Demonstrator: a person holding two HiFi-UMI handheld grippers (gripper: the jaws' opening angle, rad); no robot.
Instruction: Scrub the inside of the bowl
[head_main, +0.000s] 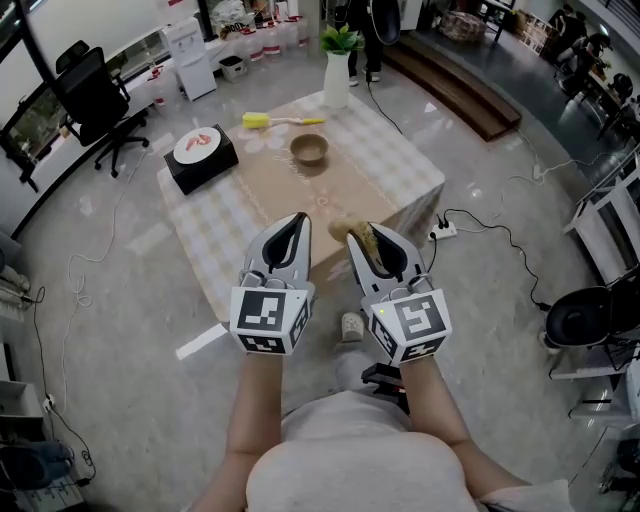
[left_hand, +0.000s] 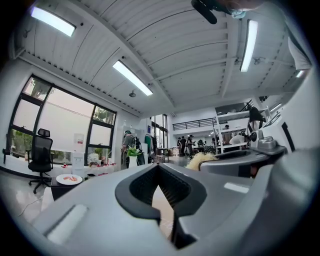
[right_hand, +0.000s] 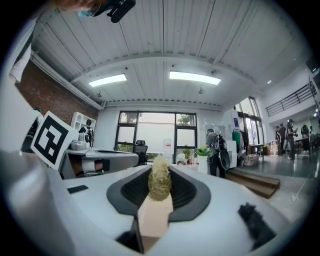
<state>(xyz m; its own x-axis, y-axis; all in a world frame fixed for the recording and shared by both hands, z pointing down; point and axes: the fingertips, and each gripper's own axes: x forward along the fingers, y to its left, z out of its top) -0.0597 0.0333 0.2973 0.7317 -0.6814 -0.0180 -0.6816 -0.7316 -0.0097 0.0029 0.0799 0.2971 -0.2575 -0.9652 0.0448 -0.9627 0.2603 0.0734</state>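
- Left gripper: jaws fully together, nothing between them.
- Right gripper: alongside the left, jaws clamped on straw-coloured fibrous scrubber with pale wooden handle, tuft poking past the tips.
- Small round brown bowl: upright on checked-cloth table, well ahead of both grippers, untouched.
- Yellow long-handled brush: lying flat just beyond the bowl.
- Black box with white round plate on top: left of the bowl, apart from it.
- White vase with green plant: by table's far edge.
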